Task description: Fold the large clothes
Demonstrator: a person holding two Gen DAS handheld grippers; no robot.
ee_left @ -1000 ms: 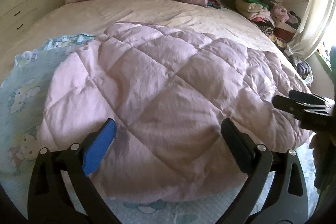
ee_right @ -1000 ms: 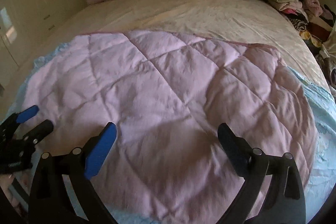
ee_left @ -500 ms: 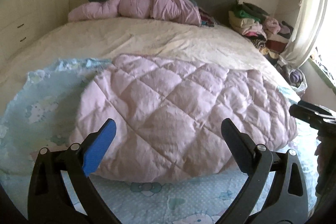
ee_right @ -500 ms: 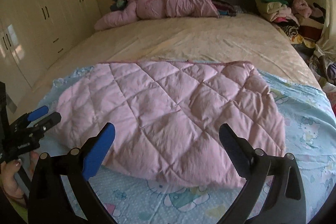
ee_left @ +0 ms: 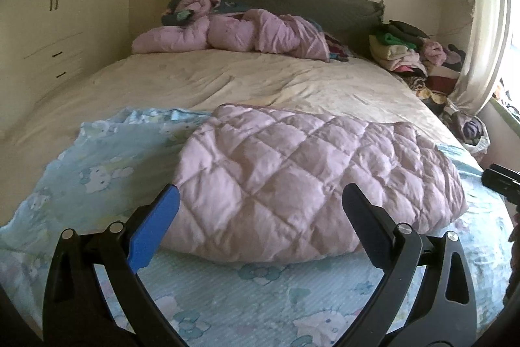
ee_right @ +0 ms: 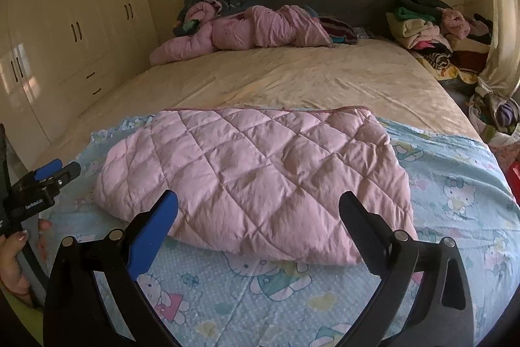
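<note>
Pink quilted jacket [ee_right: 253, 181] lies folded into a puffy slab near the foot of the bed [ee_right: 292, 77], on top of a pale blue cartoon-print blanket [ee_right: 455, 191] that covers the near end of the cream sheet. Left tongs [ee_left: 260, 207] hang above the near edge of the slab with both fingers spread wide and nothing between them; right tongs [ee_right: 258, 210] are likewise gaping and empty, held over the same edge from the other side. Neither pair touches the fabric. In the right wrist view the left tool shows at the far left, gripped by a hand [ee_right: 13, 252], and its tips look nearly together there, though the wrist view of it shows the fingers apart.

Judging from the tidy outline, the fold looks finished or close to it. The main risk is the padding: thick down-filled layers tend to spring back, so the top flap could lift or slide off if it is released without pressing. A pinch taken too shallow may catch only the upper layer and peel the fold open; one taken too deep may gather the blue blanket as well and drag it along. Another crumpled pink garment [ee_left: 234, 33] waits by the headboard, and a stack of clothes [ee_right: 432, 25] sits at the right side, well apart from the work.
</note>
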